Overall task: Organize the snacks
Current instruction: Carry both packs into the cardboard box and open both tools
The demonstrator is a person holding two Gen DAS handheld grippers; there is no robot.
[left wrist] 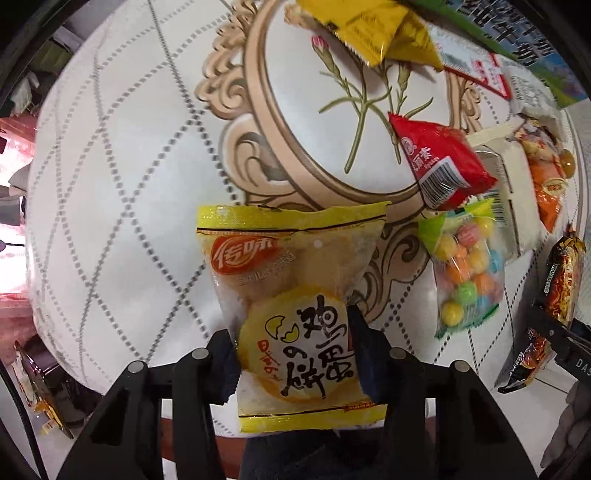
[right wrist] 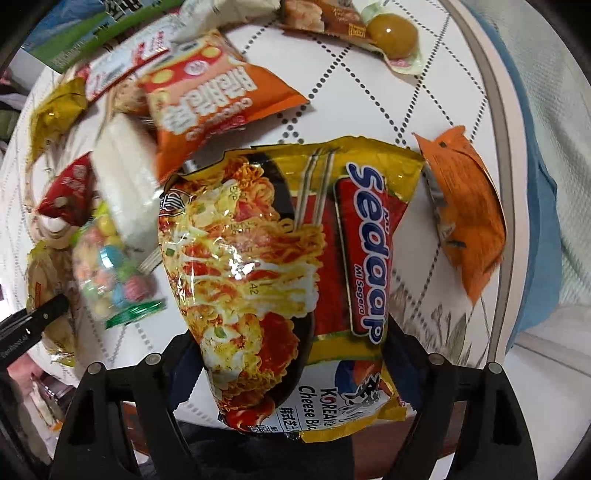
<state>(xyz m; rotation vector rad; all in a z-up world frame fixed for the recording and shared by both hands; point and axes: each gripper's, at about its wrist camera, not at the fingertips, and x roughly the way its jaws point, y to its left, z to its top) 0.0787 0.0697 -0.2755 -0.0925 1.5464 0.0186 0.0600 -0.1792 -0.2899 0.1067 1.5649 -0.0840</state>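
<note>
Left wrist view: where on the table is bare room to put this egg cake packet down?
The quilted cloth left of the egg cake packet is bare out to the table's edge. The flower medallion is also free, bordered by yellow packets above and the red packet at right. The right side is crowded: candy bag, white box, noodle pack.

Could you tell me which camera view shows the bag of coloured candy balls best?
The left wrist view: the candy bag lies sharp and whole on the table. The right wrist view shows it blurred, near the edge.
</note>
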